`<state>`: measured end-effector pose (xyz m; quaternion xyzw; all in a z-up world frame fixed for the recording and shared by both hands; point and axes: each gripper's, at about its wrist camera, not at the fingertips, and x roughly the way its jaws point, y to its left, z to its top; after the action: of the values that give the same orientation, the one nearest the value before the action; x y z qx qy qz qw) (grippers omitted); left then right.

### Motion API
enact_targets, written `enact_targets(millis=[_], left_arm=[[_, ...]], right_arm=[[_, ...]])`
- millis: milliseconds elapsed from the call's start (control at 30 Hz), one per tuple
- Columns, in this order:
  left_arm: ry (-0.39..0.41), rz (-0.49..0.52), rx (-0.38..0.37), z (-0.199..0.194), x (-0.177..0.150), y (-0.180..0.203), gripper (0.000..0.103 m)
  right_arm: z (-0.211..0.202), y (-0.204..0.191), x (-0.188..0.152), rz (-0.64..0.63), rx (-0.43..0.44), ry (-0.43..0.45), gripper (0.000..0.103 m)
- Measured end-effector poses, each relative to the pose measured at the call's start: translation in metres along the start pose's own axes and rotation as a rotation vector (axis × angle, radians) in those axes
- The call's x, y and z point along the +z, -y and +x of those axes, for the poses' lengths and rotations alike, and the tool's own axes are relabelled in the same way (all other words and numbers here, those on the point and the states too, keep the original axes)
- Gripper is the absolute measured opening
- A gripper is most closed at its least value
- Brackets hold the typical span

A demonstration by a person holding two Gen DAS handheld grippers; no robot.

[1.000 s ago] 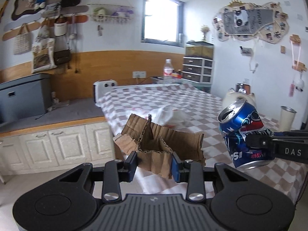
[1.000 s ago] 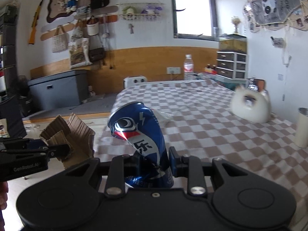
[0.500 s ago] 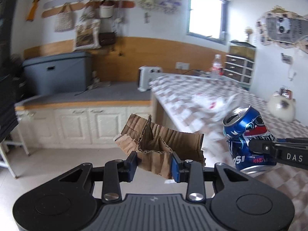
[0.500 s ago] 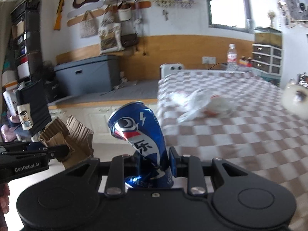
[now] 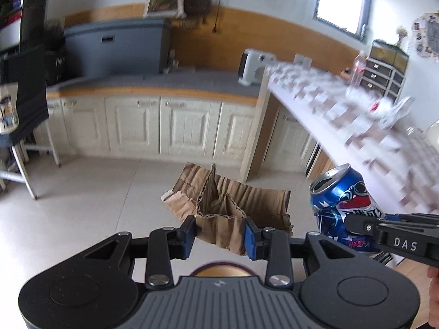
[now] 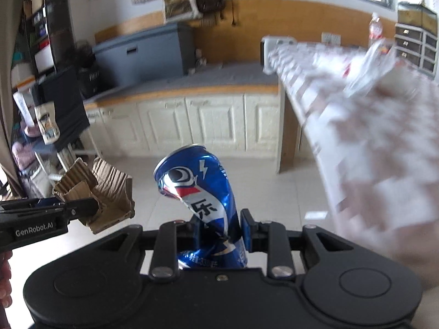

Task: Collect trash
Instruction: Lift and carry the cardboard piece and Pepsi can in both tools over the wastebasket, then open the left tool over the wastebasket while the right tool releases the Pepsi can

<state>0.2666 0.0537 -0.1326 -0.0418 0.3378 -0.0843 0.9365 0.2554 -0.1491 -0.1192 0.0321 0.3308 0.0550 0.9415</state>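
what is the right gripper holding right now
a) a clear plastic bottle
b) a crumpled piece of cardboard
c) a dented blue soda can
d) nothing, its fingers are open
c: the right gripper has its fingers pinched on the dented blue soda can, while the cardboard sits in the left gripper.

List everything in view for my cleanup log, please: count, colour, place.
cardboard piece: 1, brown, crumpled, clamped in left claw
soda can: 1, blue, dented, clamped in right claw
table: 1, checkered cloth, right side
plastic bag: 1, clear-white, on table, blurred
water bottle: 1, clear, at the table's far end
storage box: 1, grey, on counter
cabinets: cream, under counter
left claw: 1, black, blue pads
right claw: 1, black, blue pads
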Motion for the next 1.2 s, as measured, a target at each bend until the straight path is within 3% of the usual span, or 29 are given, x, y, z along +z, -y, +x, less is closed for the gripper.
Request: enact_targets(millis=[267, 600, 967, 1100, 1200], left_arm=[[-0.178, -0.036, -0.008, 0.075, -0.047, -0.024, 0.038], [-0.393, -0.021, -0.033, 0.165, -0.104, -0.038, 0.038], [-0.591, 0.021, -0.105, 0.244, -0.167, -0.029, 0.038], [-0.639, 0.017, -0.109, 0.268, -0.183, -0.029, 0.038], [-0.61, -0.019, -0.112, 0.286, -0.184, -0.032, 0.038]], right_arm=[[0.077, -0.003, -0.047, 0.015, -0.02, -0.168, 0.029], [0.157, 0.022, -0.098, 0.062, -0.075, -0.337, 0.029], [0.227, 0.036, -0.128, 0.041, -0.093, -0.44, 0.029], [0.244, 0.032, -0.138, 0.027, -0.086, -0.464, 0.029], [0.25, 0.033, -0.143, 0.031, -0.086, -0.474, 0.029]])
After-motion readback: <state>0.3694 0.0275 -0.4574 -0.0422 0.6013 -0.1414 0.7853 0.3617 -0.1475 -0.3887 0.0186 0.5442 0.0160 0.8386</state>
